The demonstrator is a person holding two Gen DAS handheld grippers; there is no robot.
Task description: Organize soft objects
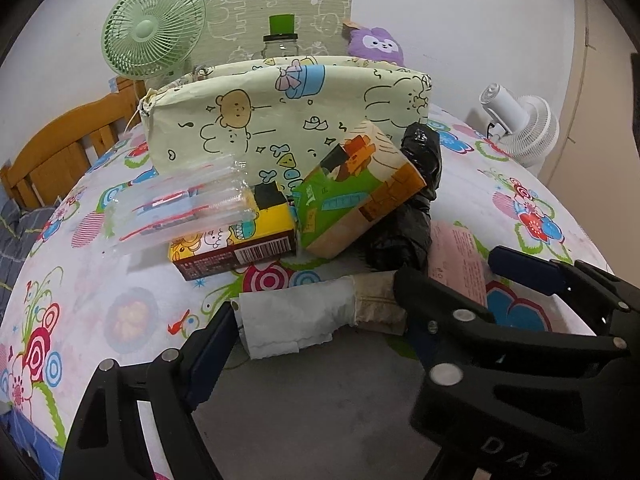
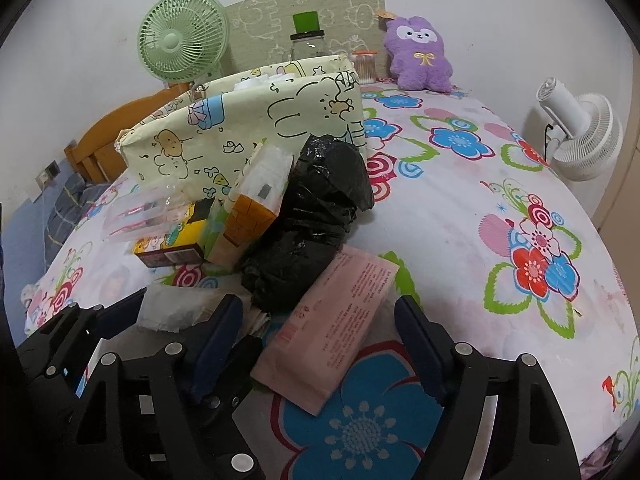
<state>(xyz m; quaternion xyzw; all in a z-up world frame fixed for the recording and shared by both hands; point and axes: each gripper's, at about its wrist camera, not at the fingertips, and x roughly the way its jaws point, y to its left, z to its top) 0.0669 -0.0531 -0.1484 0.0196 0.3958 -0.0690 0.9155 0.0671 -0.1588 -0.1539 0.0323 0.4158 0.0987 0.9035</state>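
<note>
1. Two black grippers work low over a bed spread with a flower-print sheet (image 2: 460, 216); the left gripper (image 1: 320, 320) has its jaws spread wide on either side of a white paper roll (image 1: 296, 316), with no clear contact visible at either end.
2. Beside it, the right gripper (image 2: 320, 344) holds its jaws open around the near end of a flat pink tissue pack (image 2: 332, 328), which lies on the sheet between the fingers without being pinched.
3. Just beyond the pink pack, a crumpled black plastic bag (image 2: 312, 220) sits upright, touching the pack's far end.
4. To the left of the bag, a green-and-orange tissue pack (image 1: 352, 188) leans tilted against a yellow box (image 1: 236, 248), and a clear plastic sleeve (image 1: 180, 208) lies across the box top.
5. Behind this cluster stands a pale green cartoon-print storage bin (image 1: 280, 116), open at the top, with something white showing inside in the right wrist view.
6. Farther back, against the wall, are a green fan (image 2: 182, 44), a glass jar with a green lid (image 2: 306, 40), a purple plush toy (image 2: 418, 52) and, off to the right, a white fan (image 2: 580, 132).
</note>
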